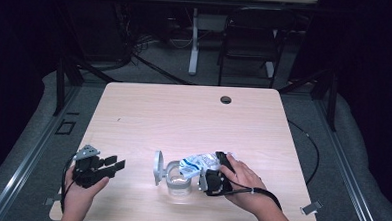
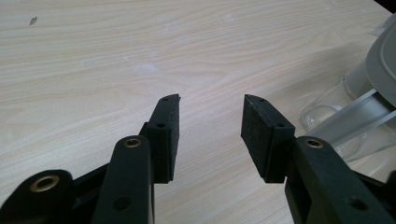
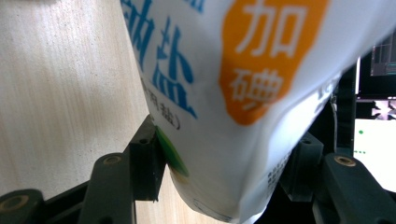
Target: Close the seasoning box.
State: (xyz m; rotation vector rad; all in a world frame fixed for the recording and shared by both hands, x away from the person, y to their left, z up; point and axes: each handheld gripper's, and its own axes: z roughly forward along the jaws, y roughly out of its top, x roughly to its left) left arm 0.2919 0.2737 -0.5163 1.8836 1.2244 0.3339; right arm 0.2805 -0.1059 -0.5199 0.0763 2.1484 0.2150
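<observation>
My right gripper (image 1: 212, 177) pinched the bag (image 3: 243, 93) between its pads, tilted over the open jar (image 1: 177, 182) near the table's (image 1: 184, 115) front edge, the bag's top end just above the jar's mouth. My left gripper (image 1: 112, 163) sat by the front left corner, jaws spread with nothing between them, well apart from the jar
</observation>
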